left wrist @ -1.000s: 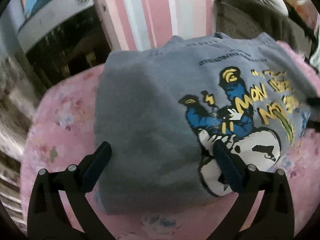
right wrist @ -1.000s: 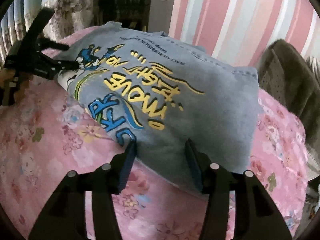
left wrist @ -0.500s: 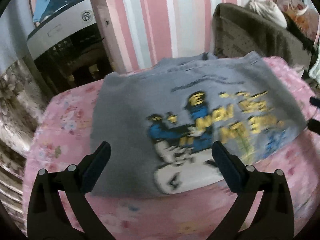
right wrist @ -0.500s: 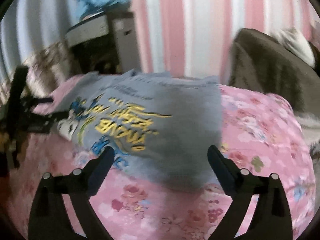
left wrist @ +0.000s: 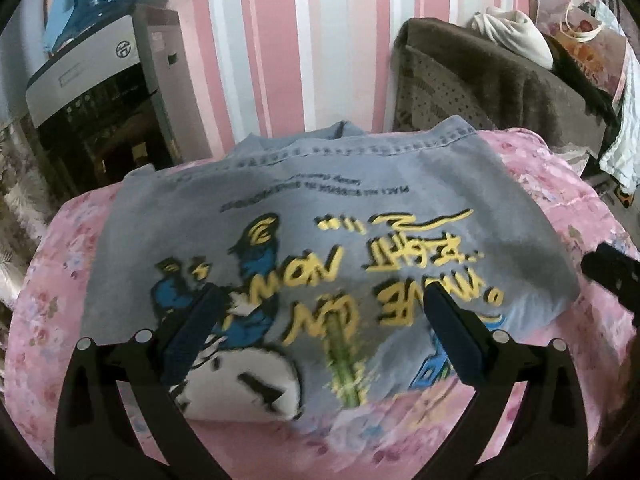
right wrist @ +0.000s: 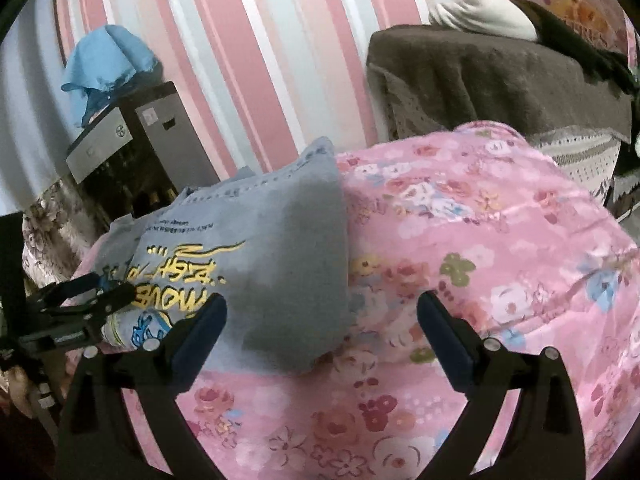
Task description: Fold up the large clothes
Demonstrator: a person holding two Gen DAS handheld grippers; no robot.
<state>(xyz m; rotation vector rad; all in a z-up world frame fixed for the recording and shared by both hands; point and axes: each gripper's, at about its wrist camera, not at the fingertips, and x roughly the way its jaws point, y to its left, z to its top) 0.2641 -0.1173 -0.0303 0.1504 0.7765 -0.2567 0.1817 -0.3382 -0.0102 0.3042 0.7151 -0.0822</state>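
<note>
The folded grey t-shirt point(left wrist: 320, 248) lies flat on the pink floral bedcover point(right wrist: 480, 240), print upward. The left tool point(left wrist: 320, 320) hangs tilted down over its near edge, jaws spread wide and empty. The right tool point(right wrist: 322, 320) also points downward over the shirt's right edge, its jaws having just been opening, now wide with nothing gripped.

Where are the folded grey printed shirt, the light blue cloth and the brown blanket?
folded grey printed shirt point(left wrist: 328, 216): left wrist view, plain upper part.
light blue cloth point(right wrist: 106, 58): right wrist view, middle.
brown blanket point(right wrist: 488, 68): right wrist view, top.

Bare bedspread point(right wrist: 500, 240) right of shirt point(right wrist: 296, 248), seemingly unobstructed.
</note>
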